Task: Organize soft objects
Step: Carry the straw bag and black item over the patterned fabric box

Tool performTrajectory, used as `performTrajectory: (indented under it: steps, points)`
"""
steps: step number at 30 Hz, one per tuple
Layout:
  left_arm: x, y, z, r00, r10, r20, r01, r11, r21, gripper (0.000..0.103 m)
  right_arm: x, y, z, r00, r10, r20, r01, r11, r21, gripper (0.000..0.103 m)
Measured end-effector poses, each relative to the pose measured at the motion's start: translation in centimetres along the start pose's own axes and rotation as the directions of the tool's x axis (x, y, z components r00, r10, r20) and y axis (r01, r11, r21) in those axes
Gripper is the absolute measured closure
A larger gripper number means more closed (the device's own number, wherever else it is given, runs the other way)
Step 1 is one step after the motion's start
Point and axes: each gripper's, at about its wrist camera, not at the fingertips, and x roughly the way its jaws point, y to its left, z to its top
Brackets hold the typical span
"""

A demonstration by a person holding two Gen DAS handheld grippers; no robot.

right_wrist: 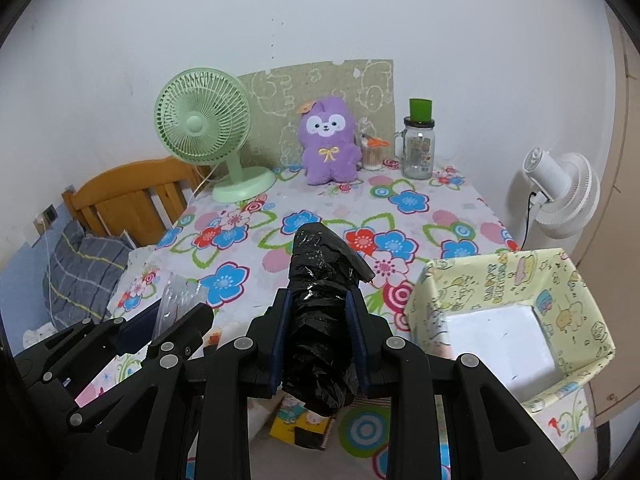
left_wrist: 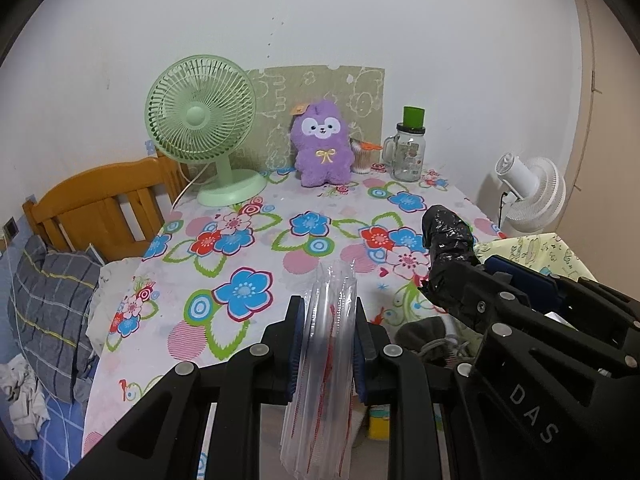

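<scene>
My left gripper [left_wrist: 329, 316] is shut on a roll of clear plastic bags [left_wrist: 326, 384] with red print, held above the near edge of the floral table [left_wrist: 248, 248]. My right gripper [right_wrist: 318, 312] is shut on a roll of black plastic bags [right_wrist: 320, 280], held above the table's front, just left of a yellow patterned box [right_wrist: 516, 280]. The black roll also shows at the right in the left wrist view [left_wrist: 448, 236]. The clear roll shows at the lower left in the right wrist view [right_wrist: 176, 300]. A purple plush toy [left_wrist: 322, 146] sits upright at the table's back.
A green desk fan [left_wrist: 204, 128] stands at the back left, a glass jar with a green cup on it [left_wrist: 408, 152] and a cotton-swab holder [left_wrist: 362, 158] at the back right. A white fan [right_wrist: 560, 192] stands beyond the right edge. A wooden bed frame [left_wrist: 100, 204] is left.
</scene>
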Motion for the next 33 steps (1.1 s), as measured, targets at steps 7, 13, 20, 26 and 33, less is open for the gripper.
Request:
performTrajectory:
  steps: [7,13,20,26,33]
  points:
    - [-0.7,-2.4,0.4,1.0,0.006,0.013,-0.006,1.0,-0.002,0.083,-1.3,-2.4,0.3,1.0,-0.006,0.019,0.006,1.0,0.005,0.072]
    - [-1.0,-4.3,0.6,1.0,0.007,0.018,-0.007,1.0,-0.002,0.083,-2.1,-4.2,0.4,0.999,-0.006,0.034,0.006,1.0,0.008,0.072]
    - [-1.2,-7.0,0.7,1.0,-0.003,0.027,0.003,1.0,0.013,0.083,-3.1,-6.4,0.3,0.999,-0.02,0.049,0.019,1.0,0.01,0.072]
    - [-1.0,-9.4,0.9,0.999,-0.023,0.029,0.022,0.999,0.029,0.083,-3.8,-8.5,0.1,0.997,-0.042,0.057,0.041,0.999,0.02,0.072]
    - [-0.6,-12.0,1.1,0.998,-0.062,0.032,0.061,0.997,0.045,0.083,-4.4,-10.9,0.1,0.996,-0.067,0.064,0.065,0.997,0.033,0.072]
